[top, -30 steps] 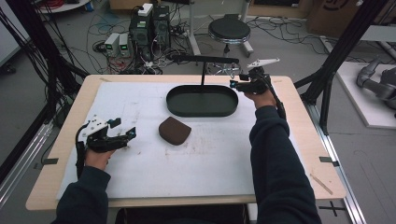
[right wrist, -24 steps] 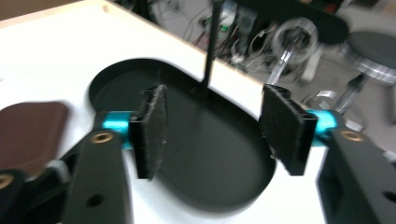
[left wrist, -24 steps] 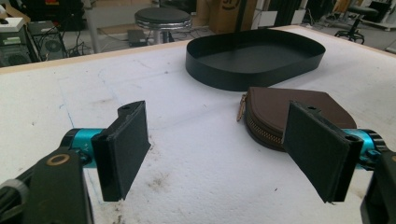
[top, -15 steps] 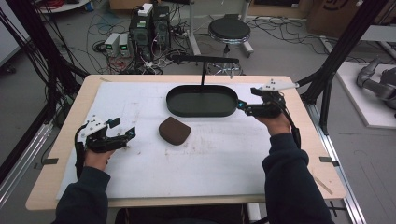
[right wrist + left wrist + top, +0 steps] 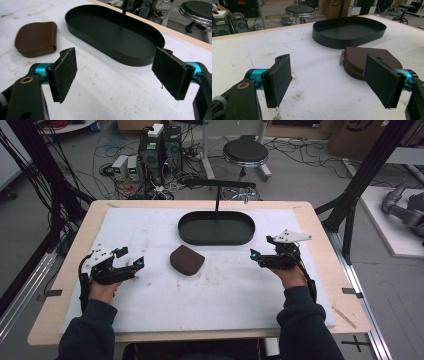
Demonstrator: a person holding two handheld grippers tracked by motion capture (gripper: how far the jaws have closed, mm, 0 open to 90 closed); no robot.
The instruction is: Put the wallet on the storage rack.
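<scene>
The brown zip pouch (image 5: 187, 260) is left on the bench (image 5: 60, 320) just in front of the empty black tray (image 5: 216, 228), flanked by the left gripper (image 5: 137, 265) and right gripper (image 5: 255, 256), both spread and holding nothing, apparently readied for a grasp.

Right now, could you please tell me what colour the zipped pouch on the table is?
The pouch is brown; the left gripper view shows it best.

No print can be read for certain. A cardboard box (image 5: 333, 6) behind the counter carries a dark round mark. Its characters are too blurred to tell
</scene>
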